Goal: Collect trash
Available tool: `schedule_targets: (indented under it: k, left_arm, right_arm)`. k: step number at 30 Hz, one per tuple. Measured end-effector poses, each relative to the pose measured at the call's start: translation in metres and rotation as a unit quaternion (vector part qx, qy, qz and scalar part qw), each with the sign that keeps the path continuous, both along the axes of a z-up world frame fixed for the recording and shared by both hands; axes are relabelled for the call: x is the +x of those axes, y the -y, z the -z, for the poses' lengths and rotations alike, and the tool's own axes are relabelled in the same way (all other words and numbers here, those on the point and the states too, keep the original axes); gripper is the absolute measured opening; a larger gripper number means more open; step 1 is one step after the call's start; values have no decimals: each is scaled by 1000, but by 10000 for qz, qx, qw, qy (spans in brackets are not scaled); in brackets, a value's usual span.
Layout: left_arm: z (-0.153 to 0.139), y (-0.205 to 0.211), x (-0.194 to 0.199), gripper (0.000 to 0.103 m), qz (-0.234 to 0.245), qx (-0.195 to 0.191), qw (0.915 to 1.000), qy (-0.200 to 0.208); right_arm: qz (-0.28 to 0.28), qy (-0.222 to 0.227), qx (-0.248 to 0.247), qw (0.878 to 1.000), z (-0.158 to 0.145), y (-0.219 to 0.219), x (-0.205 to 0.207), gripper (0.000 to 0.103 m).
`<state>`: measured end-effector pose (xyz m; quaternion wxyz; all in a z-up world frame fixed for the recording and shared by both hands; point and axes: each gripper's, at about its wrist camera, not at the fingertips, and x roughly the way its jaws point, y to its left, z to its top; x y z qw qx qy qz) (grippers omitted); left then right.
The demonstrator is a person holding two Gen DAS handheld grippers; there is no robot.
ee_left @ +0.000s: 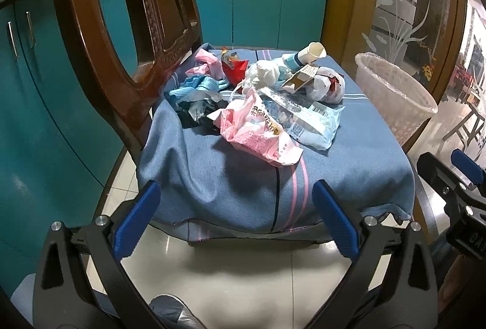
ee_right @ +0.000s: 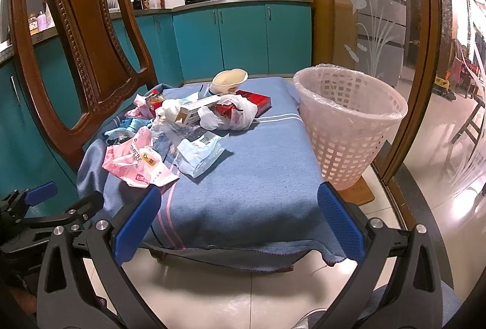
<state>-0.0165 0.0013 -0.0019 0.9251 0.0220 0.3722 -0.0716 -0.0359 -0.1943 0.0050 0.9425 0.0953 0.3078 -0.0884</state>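
Trash (ee_right: 182,128) lies heaped on the blue blanket (ee_right: 258,177) beside the lined white basket (ee_right: 349,128), nothing visibly binned, so collecting seems unstarted, with left tool (ee_left: 235,218) and right tool (ee_right: 238,221) both spread wide, empty.

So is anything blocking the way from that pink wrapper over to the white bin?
Nothing visible does. The pink wrapper lies at the pile's near edge, and bare blue blanket stretches between it and the white bin, whose top is open.
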Motion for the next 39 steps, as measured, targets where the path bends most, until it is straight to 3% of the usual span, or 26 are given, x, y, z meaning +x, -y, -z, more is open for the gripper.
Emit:
schedule_targets:
  k: [8,14,17,20,23,25,26,28,29,31,34,36,39]
  left_arm:
    - [5,2,5,100,15,-83,9999,-144]
    - [2,6,35,100,-41,-478,9982,-349]
    - [0,14,50,100,-79,-270,9992,-279]
    - [12,21,80,97,-230,-90,9980,-586]
    - [24,25,96,87,-287,8,9967,-754]
    - [31,31,104,73,-282,153,9961,-826]
    - [37,34,110,56,-218,210,9949,-962]
    - [41,32,112,45,-111,-53,9933,-1149]
    - [40,33,110,34,-77,-90,9934,-1144]
    - [35,33,106,29,58,-132,9940,-1084]
    - [16,31,90,27,238,-145,9975,-650]
    - [-10,25,72,27,335,-135,9993,-39]
    - [-38,17,63,27,277,-9,9981,542]
  right_arm:
    - [-35,17,17,10000,-1,-1,0,100]
    - [-50,27,54,10000,0,0,0,100]
    - [-52,17,58,10000,-1,1,0,100]
    - [-61,26,102,9999,-1,1,0,100]
    - [-104,30,214,9997,-1,3,2,100]
    - [-201,-5,351,9992,-2,7,9,100]
    - [-256,-20,418,9988,-2,9,13,100]
    - [-411,-140,643,9970,0,13,25,100]
    - [-457,-214,791,9956,2,16,33,100]
    - [-446,-279,979,9938,6,21,47,100]
    - [-483,-484,1298,9892,19,26,76,100]
    - [-444,-573,1440,9869,29,28,93,100]
    - [-276,-799,1645,9828,46,30,122,100]
